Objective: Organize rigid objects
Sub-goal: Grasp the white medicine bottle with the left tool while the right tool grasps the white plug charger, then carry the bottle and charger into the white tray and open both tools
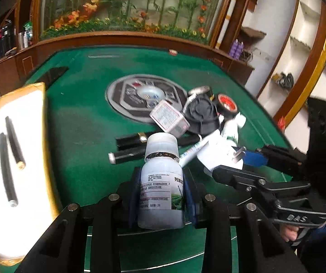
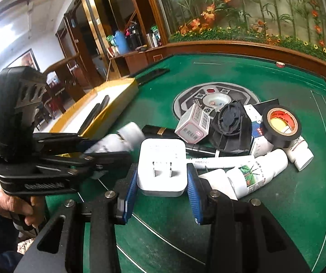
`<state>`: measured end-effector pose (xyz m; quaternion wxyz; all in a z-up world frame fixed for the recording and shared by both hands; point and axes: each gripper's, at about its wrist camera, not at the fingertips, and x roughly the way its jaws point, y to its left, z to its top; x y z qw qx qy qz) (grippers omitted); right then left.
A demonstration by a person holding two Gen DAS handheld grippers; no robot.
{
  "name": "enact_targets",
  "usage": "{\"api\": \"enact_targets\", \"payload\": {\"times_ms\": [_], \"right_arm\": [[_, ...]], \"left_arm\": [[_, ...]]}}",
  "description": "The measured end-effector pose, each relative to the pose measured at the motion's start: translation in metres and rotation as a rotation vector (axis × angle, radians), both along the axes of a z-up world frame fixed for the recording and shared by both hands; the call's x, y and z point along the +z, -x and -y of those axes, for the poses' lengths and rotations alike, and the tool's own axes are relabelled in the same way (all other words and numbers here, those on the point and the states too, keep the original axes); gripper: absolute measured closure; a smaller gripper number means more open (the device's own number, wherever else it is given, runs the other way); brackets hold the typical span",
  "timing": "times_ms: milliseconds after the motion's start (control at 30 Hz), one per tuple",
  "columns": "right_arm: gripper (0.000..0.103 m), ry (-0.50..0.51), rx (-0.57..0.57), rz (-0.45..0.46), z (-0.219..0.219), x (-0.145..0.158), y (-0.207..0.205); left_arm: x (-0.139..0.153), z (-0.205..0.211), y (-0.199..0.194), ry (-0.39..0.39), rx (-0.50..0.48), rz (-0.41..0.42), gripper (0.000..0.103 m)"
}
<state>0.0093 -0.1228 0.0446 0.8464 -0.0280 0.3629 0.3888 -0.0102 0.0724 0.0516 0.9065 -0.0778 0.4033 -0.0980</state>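
My left gripper [image 1: 161,195] is shut on an upright white bottle [image 1: 160,166] with a printed label, held a little above the green table [image 1: 83,125]. My right gripper [image 2: 162,182] is shut on a white plug adapter [image 2: 161,159], its two prongs facing the camera. The right wrist view shows the left gripper [image 2: 94,150] at the left with the blurred bottle [image 2: 126,136]. The left wrist view shows the right gripper [image 1: 233,166] at the right with the adapter [image 1: 217,154]. A yellow-rimmed box [image 1: 37,113] with a white lining holds two black rods [image 1: 8,170].
A pile lies right of the table's round centre dial [image 2: 215,97]: a small pink-white carton [image 2: 194,125], a black fan [image 2: 229,122], a black tape roll [image 2: 281,125], white labelled bottles [image 2: 254,177], a white marker [image 2: 222,161] and black pens [image 1: 131,141]. A wooden ledge backs the table.
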Motion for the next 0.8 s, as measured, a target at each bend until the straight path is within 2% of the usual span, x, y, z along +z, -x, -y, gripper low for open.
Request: {"api": "enact_targets", "payload": {"times_ms": [200,367,467,633,800], "right_arm": [[0.064,-0.024,0.007,0.013,-0.003,0.002,0.000],[0.064,-0.017,0.042,-0.006,-0.017,0.006,0.004],[0.064,-0.001,0.079,-0.012,-0.038,0.015,0.007],[0.064,0.010,0.151,-0.004,-0.092,0.045,0.002],[0.064,0.060,0.193,-0.016,-0.166,0.057,-0.016]], "left_arm": [[0.022,-0.044,0.018,0.026,0.105,0.069,0.067],[0.027,-0.098,0.033,0.023,0.243,0.090,0.067],[0.021,-0.131,0.037,0.012,0.327,0.076,0.067],[0.009,-0.172,0.031,0.012,0.412,0.028,0.067],[-0.011,-0.207,0.009,0.035,0.467,-0.072,0.067]]}}
